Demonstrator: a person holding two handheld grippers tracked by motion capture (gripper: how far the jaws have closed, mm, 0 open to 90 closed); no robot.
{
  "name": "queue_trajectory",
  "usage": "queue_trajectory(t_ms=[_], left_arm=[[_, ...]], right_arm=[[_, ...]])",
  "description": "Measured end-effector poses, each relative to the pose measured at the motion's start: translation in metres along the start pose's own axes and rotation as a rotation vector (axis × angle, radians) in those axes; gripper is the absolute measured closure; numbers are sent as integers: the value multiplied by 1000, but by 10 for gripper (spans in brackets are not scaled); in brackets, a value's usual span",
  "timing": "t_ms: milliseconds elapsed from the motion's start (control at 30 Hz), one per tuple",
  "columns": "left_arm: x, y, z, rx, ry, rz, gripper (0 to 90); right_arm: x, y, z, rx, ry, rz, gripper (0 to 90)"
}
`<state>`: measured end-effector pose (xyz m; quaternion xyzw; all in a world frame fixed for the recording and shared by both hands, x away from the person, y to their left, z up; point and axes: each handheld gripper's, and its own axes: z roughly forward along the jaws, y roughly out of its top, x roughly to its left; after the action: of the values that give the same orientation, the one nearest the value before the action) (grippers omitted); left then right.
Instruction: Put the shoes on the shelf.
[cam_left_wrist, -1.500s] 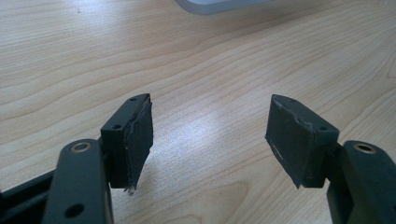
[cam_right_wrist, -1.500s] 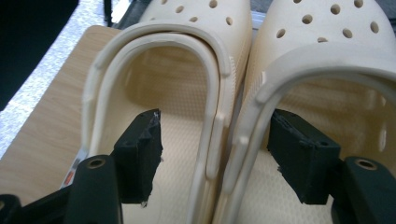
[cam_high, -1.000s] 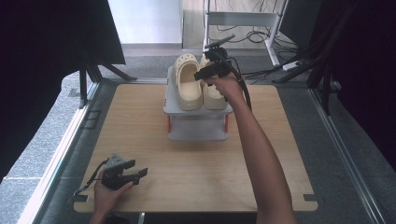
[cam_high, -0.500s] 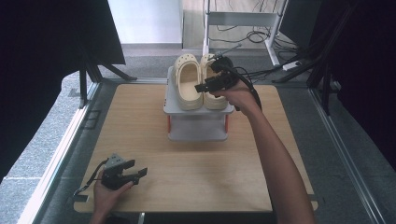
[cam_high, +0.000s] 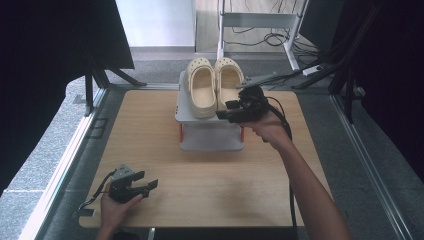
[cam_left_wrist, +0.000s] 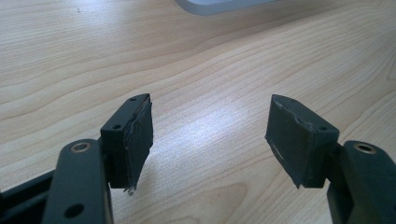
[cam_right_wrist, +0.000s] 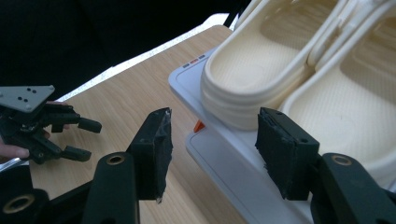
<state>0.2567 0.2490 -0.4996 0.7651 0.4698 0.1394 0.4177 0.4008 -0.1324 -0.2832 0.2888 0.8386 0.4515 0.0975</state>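
Two cream clogs, the left clog (cam_high: 201, 90) and the right clog (cam_high: 228, 82), lie side by side on top of a grey two-shelf rack (cam_high: 210, 140), toes pointing away. My right gripper (cam_high: 226, 110) hovers at the rack's right front corner, just by the right clog's heel, pointing left, open and empty. In the right gripper view the clogs (cam_right_wrist: 261, 79) lie just beyond the open right gripper (cam_right_wrist: 212, 149). My left gripper (cam_high: 148, 180) rests low at the table's front left, open with nothing between its fingers (cam_left_wrist: 135, 135).
The wooden table (cam_high: 150, 130) has free room left, right and in front of the rack. The rack's lower shelf (cam_right_wrist: 233, 168) stands bare. A metal frame and cables (cam_high: 280, 35) lie on the floor behind the table. Dark curtains flank both sides.
My right gripper has drawn back from above the clogs toward the rack's front right corner and turned to point left. The left gripper has stayed put.
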Motion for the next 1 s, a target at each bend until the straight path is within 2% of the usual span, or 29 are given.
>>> queue_trajectory(t_ms=[100, 200, 300, 633, 800, 1000], left_arm=[[-1, 0, 1, -1, -3, 0, 325], [-1, 1, 1, 3, -2, 0, 325], [-1, 1, 2, 5, 0, 2, 325], [-3, 1, 4, 10, -2, 6, 325], [-3, 1, 4, 12, -1, 5, 325], [-3, 1, 5, 14, 1, 7, 325]], right_arm=[[5, -23, -6, -40, -3, 2, 453], [6, -42, -9, -55, 5, 9, 447], [6, -66, -13, -83, 26, 27, 448], [2, -131, -1, -51, -6, 69, 444], [2, -153, 9, -29, -15, 84, 441], [1, -158, 13, -21, -21, 92, 433]])
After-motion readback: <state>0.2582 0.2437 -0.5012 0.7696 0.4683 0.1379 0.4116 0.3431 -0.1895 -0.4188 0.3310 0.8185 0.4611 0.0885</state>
